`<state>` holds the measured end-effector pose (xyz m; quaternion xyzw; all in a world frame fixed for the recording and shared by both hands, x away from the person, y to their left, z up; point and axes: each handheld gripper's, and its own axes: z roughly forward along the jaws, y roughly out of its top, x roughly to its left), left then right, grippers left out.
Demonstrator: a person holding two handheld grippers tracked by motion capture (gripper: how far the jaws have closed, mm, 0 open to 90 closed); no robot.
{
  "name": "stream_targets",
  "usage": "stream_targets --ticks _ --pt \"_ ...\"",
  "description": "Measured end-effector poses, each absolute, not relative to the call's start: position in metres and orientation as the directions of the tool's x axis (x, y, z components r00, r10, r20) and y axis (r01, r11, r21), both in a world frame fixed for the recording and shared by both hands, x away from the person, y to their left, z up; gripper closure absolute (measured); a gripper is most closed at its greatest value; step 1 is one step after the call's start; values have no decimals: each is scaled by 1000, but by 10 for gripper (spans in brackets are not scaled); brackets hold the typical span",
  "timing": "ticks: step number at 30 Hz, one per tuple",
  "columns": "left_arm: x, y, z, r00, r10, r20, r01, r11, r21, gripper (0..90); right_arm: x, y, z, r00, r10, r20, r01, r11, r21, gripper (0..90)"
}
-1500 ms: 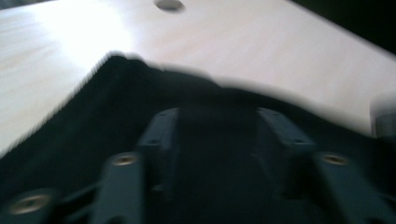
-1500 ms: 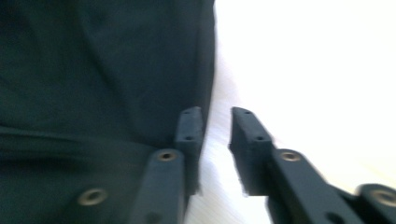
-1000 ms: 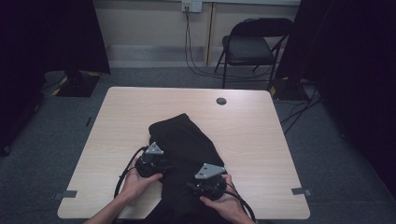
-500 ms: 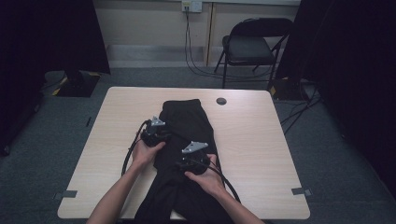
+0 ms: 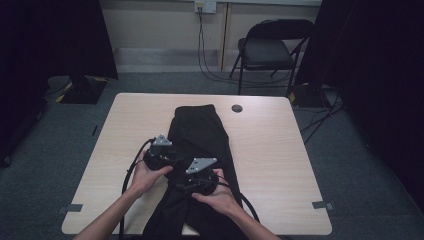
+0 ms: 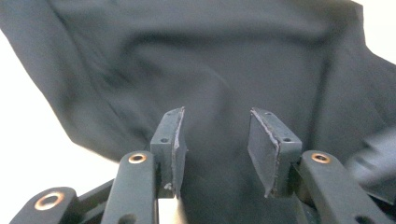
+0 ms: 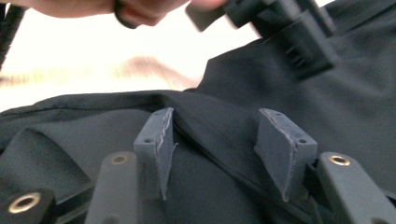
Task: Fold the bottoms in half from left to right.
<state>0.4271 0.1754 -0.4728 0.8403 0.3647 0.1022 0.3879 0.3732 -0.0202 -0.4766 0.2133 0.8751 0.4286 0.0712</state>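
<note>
Trousers (image 5: 200, 150): black, lying lengthwise down the middle of the table (image 5: 280, 150), near end over its front edge.
Done: roughly laid out.
Left: creases remain to smooth.
My left gripper (image 6: 215, 140): jaws just widened, nothing pinched.
My right gripper (image 7: 212, 144): parted over a fold, nothing pinched.

Black trousers (image 5: 200, 145), laid lengthwise on table's middle, waistband far, legs overhanging near edge

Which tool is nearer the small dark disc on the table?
Right, slightly. The right tool sits on the black trousers, below the disc. The left tool is at the trousers' left edge, farther across from it.
</note>
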Motion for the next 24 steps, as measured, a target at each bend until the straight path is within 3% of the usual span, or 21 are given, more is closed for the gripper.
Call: stream_targets --ticks 2,6,8,17,24 --pt "421 174 -482 711 699 -75 537 -471 700 562 375 -17 -482 -889 457 31 313 558 769 508" --pt "425 177 -488 691 722 -50 552 -480 682 561 376 -16 -488 -879 477 -8 303 572 763 825" --pt "427 180 -489 682 728 -64 555 -459 693 596 373 -21 -483 -880 475 8 298 539 788 886" --pt "435 184 -492 656 754 -22 536 -445 718 642 338 -79 -431 -871 490 16 251 418 873 893" --pt "450 189 -492 613 790 -11 555 -421 718 630 316 -150 -432 -805 592 45 323 373 870 896"
